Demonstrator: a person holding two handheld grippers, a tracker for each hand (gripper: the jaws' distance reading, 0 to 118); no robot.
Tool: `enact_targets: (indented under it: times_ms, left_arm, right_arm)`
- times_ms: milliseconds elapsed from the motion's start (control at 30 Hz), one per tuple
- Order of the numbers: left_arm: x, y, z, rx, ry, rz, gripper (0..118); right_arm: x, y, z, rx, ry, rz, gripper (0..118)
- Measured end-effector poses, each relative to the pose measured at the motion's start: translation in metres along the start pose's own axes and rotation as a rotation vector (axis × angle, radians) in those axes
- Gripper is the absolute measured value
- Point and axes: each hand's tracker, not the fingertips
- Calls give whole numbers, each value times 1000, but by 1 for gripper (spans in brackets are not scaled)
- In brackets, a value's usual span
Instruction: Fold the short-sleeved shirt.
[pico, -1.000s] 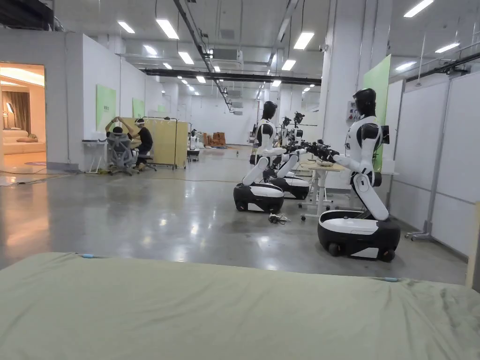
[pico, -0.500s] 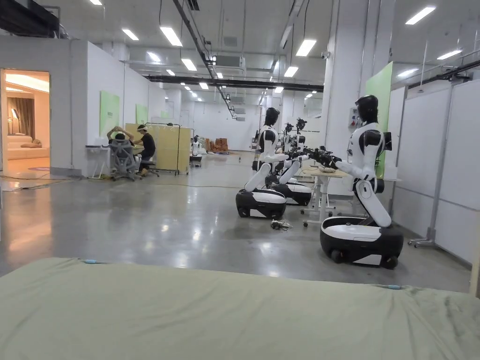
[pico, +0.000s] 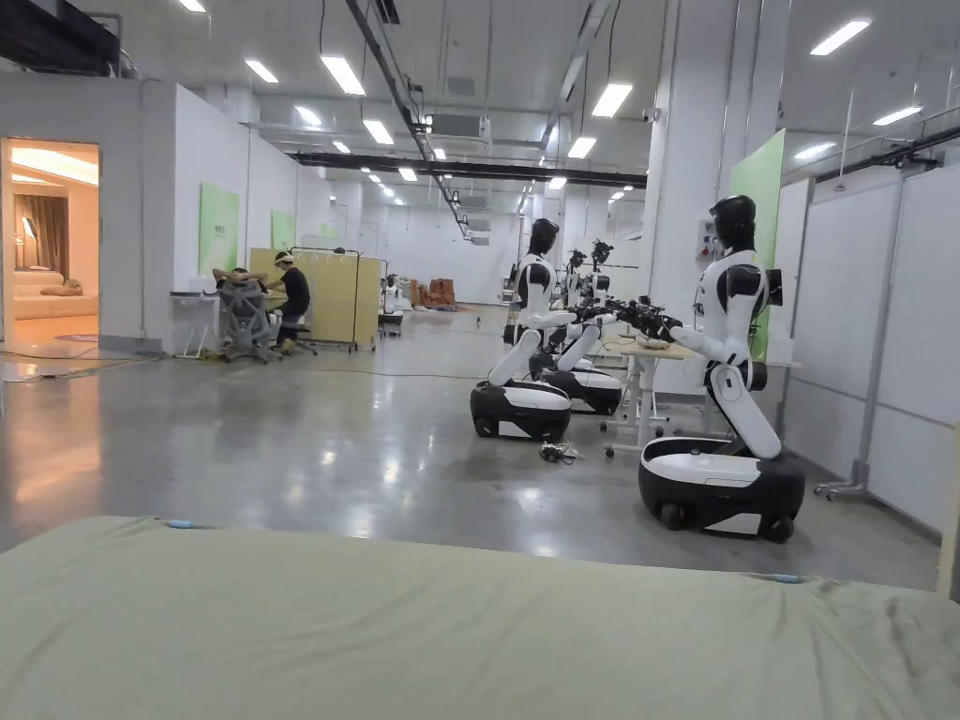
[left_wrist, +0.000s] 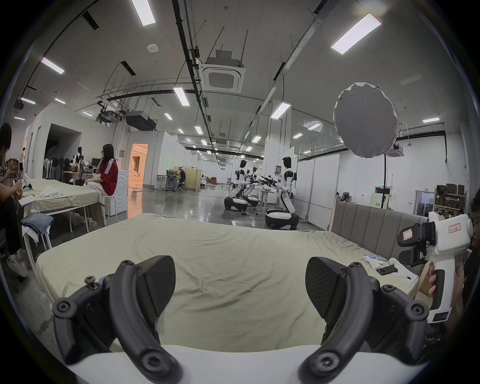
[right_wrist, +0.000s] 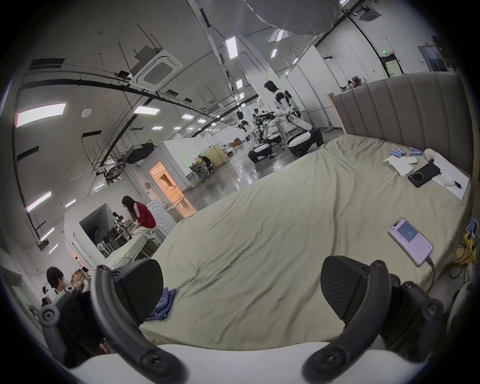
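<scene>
We stand at a wide bed (pico: 469, 637) under a pale green sheet, which runs ahead of both claws to the polished floor (pico: 328, 441). A padded grey headboard (right_wrist: 402, 104) closes the bed's side to the right of the right gripper (right_wrist: 240, 288). Beyond the far edge, ahead of the claws, black-and-white humanoid robots (pico: 727, 375) stand on wheeled bases. A round grey light diffuser (left_wrist: 366, 119) hangs high up, right of the left gripper (left_wrist: 240, 279).

The left gripper hovers low over the near edge of the sheet, its jaws spread wide with nothing between them. The right gripper is the same: jaws wide apart, holding nothing, bare sheet below them. The left gripper view also catches the right gripper from the side, off to its right, with a hand (left_wrist: 441, 283) around its white grip.

We cannot tell where the short-sleeved shirt lies, nor which way its long axis points. A folded blue cloth (right_wrist: 162, 302) sits just left of the right gripper's left jaw, off the bed's edge; the left gripper view places it on a small rack, far left.

The right gripper view adds a lit phone (right_wrist: 410, 241) on a cable, ahead and right of that claw, and farther on a dark phone (right_wrist: 423, 172) touching a white sheet of paper (right_wrist: 452, 179). A person in a red top (left_wrist: 106, 176) sits far left.
</scene>
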Motion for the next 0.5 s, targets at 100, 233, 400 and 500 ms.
enact_targets:
  times_ms: [100, 233, 400, 500]
  left_arm:
    - [1, 3, 2, 6, 1, -17, 101]
    - [2, 7, 3, 7, 2, -34, 101]
    - [4, 7, 0, 2, -9, -43, 102]
    - [8, 9, -1, 0, -18, -61, 101]
  right_arm:
    - [1, -1, -1, -17, 13, 34, 118]
    - [-1, -6, -1, 1, 19, 60, 118]
    - [-2, -7, 0, 56, -9, 121, 118]
    - [1, -3, 6, 86, 70, 105, 118]
